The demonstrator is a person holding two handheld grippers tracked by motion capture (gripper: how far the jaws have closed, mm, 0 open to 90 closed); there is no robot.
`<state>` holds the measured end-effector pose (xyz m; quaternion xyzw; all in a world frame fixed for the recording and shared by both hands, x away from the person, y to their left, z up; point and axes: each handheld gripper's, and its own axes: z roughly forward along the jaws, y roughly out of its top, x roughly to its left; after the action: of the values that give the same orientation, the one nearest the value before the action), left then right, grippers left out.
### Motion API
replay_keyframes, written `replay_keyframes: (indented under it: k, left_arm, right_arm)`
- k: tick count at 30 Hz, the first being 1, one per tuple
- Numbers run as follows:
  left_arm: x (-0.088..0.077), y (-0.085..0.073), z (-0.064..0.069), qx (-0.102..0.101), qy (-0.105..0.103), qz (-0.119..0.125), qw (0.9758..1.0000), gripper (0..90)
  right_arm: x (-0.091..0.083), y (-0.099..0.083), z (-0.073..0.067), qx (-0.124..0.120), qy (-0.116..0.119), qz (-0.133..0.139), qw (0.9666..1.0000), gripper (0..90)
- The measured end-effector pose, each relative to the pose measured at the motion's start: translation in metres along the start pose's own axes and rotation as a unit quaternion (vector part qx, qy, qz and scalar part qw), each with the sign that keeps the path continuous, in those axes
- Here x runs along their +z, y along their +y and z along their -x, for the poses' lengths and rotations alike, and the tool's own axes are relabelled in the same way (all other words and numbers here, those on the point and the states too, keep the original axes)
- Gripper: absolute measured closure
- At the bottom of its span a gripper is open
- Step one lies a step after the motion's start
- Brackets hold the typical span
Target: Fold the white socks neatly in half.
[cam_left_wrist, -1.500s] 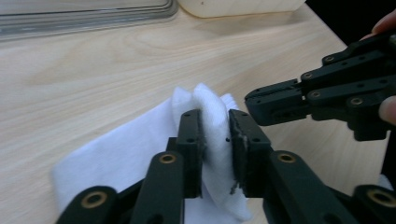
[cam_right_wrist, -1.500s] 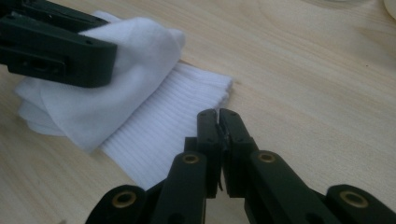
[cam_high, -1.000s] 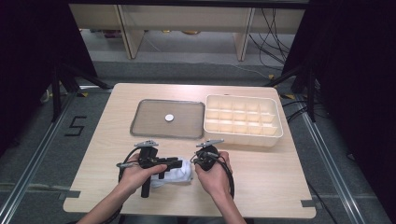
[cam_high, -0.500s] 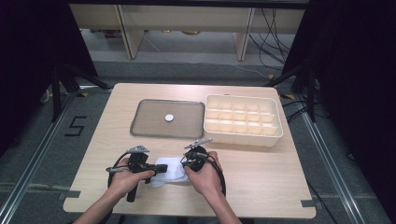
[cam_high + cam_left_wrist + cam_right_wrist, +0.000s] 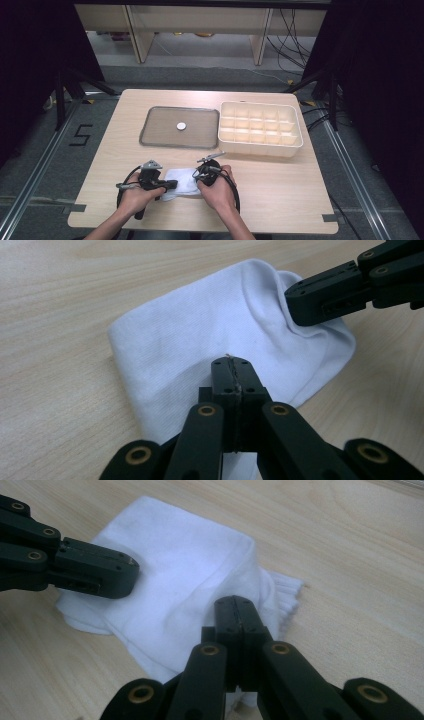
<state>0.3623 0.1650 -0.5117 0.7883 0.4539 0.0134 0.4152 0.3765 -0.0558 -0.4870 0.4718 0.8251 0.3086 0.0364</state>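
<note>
Near front edge of the table (image 5: 280, 200), left of centre: white cloth (image 5: 181, 181) lying flat, folded, long axis roughly left-right along that edge.

Left gripper (image 5: 172, 184) comes in from the cloth's left end. Jaws pressed together in the left gripper view, tips over the fabric (image 5: 200, 345). A speck of something pale sits at the tip seam, but can't tell if any cloth is actually pinched or if the tips just rest on it.

Right gripper (image 5: 198, 176) comes in from the right end, nose pointing left toward the other one. Jaws together too, tips sitting on a raised fold (image 5: 190, 580); same doubt about a real pinch.

Key relation: cloth lies between the two tools, each at one end of the long axis, tips facing each other and close. Both equally near. My read: next move is a fold or a lift, and a one-sided grip would drag it.

Back half of the table: grey tray (image 5: 150, 137) with a small white disc (image 5: 181, 126), cream compartment box (image 5: 295, 146) just right of it. Both well apart from the cloth.
</note>
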Motion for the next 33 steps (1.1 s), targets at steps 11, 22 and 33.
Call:
replay_keyframes:
  k: [11, 22, 33]
  left_arm:
    - [-0.023, 0.008, -0.001, -0.018, -0.008, 0.046, 0.9987, 71.0]
    - [-0.035, 0.004, -0.015, -0.014, 0.025, 0.033, 0.9990, 56.1]
    - [-0.038, 0.007, -0.033, -0.049, 0.023, 0.037, 0.9978, 53.2]
  right_arm:
    - [-0.014, 0.010, -0.004, 0.008, 0.014, 0.024, 0.9996, 89.0]
    - [-0.004, 0.016, -0.025, -0.019, 0.044, 0.024, 0.9986, 87.7]
    - [0.006, 0.021, -0.032, -0.031, 0.041, -0.002, 0.9987, 88.0]
